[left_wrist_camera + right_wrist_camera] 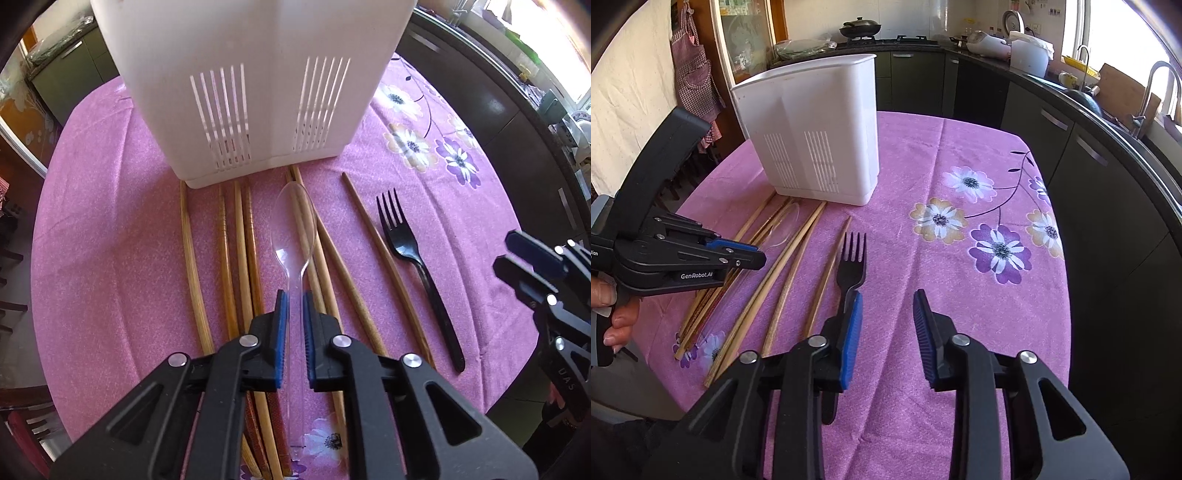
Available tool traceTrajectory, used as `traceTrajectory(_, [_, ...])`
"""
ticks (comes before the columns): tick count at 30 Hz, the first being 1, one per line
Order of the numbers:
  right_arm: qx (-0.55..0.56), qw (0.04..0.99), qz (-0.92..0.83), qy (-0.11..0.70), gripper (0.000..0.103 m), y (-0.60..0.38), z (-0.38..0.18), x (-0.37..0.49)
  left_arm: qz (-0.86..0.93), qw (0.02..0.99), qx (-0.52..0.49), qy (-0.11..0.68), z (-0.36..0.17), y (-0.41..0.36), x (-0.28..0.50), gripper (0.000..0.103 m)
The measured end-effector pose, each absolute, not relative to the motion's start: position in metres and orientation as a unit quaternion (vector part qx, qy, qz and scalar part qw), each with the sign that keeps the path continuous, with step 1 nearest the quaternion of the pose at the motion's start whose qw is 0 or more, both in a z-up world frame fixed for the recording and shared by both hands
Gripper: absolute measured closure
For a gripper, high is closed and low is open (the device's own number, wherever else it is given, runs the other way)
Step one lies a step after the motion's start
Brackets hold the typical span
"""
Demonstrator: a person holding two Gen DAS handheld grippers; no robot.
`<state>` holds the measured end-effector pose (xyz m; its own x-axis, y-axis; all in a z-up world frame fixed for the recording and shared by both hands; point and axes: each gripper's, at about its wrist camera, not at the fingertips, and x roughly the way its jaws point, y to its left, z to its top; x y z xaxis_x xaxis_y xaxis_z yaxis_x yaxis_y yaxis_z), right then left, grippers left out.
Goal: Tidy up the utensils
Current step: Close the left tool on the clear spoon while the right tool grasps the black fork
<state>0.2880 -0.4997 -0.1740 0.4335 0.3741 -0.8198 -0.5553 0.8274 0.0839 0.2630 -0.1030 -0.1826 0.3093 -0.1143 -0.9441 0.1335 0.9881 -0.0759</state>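
My left gripper [294, 310] straddles the handle of a clear plastic spoon [293, 225], its blue pads close on either side of it, with a sliver of gap showing. The spoon lies across several wooden chopsticks [242, 258] in front of a white slotted utensil holder [255, 81]. A black plastic fork [413, 254] lies to the right of the chopsticks. In the right wrist view my right gripper [888, 325] is open and empty, just right of the fork [851, 262]. The left gripper [738, 254] shows at the left, over the chopsticks [790, 266]. The holder [812, 133] stands behind.
A purple flowered tablecloth [960, 258] covers the table, whose right edge drops off toward dark kitchen cabinets [1108, 206]. A counter with a wok, appliances and a sink runs along the back and right. A chair stands at the left.
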Motion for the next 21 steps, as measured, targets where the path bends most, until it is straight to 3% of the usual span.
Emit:
traceTrajectory(17, [-0.156,0.791,0.265,0.528,0.081,-0.444,-0.218,0.310,-0.108,0.844,0.003,0.526,-0.128,-0.085,0.230,0.094])
traceTrajectory(21, [-0.153,0.791,0.265,0.529,0.093,-0.442,-0.221,0.314,-0.118,0.852,-0.004,0.510,-0.114,-0.084,0.226,0.094])
